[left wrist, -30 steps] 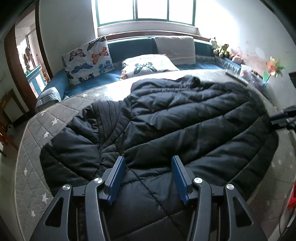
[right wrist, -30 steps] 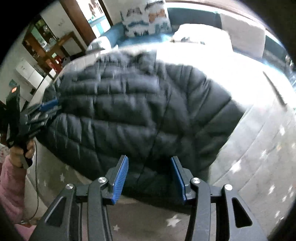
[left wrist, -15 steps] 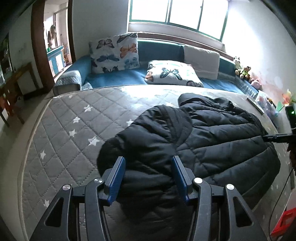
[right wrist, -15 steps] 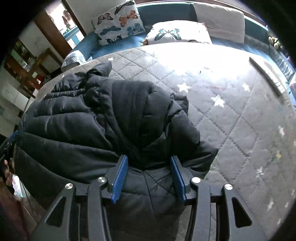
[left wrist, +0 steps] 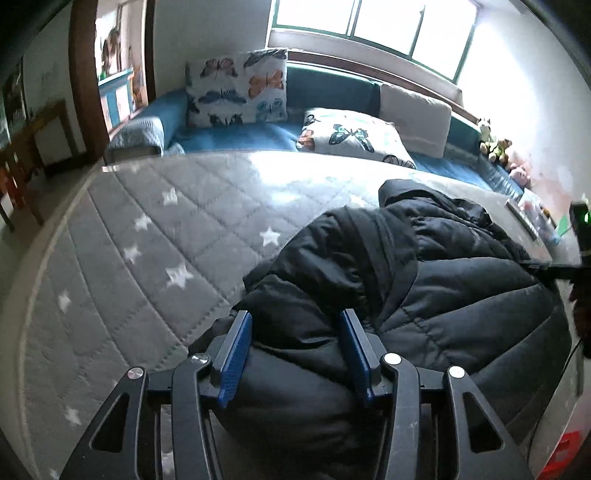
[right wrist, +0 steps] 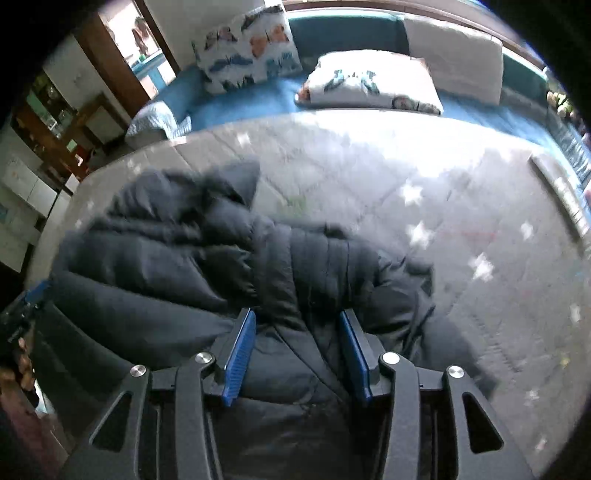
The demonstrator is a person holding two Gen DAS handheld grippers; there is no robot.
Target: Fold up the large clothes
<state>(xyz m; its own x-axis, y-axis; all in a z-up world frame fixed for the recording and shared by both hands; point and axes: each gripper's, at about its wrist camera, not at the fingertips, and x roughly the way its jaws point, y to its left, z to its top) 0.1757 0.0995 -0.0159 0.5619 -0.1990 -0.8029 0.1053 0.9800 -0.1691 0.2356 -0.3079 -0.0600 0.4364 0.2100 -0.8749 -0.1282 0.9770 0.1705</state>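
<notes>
Both the left gripper point(left wrist: 293, 352) and right gripper point(right wrist: 297, 350) stand half-spread with the black jacket point(left wrist: 424, 288) bulging between their pads; only the left view shows the window point(left wrist: 373, 33).

One jacket point(left wrist: 424, 295) lies on the one bed point(left wrist: 147, 240). Two tools are in view, the left point(left wrist: 295, 354) and the right point(right wrist: 297, 350). Along the bed's far edge there are two butterfly pillows, one point(left wrist: 238, 86) upright and one point(left wrist: 351, 138) flat, and one grey cushion point(left wrist: 413, 120). About three plush toys point(left wrist: 495, 144) sit at the far right corner.
</notes>
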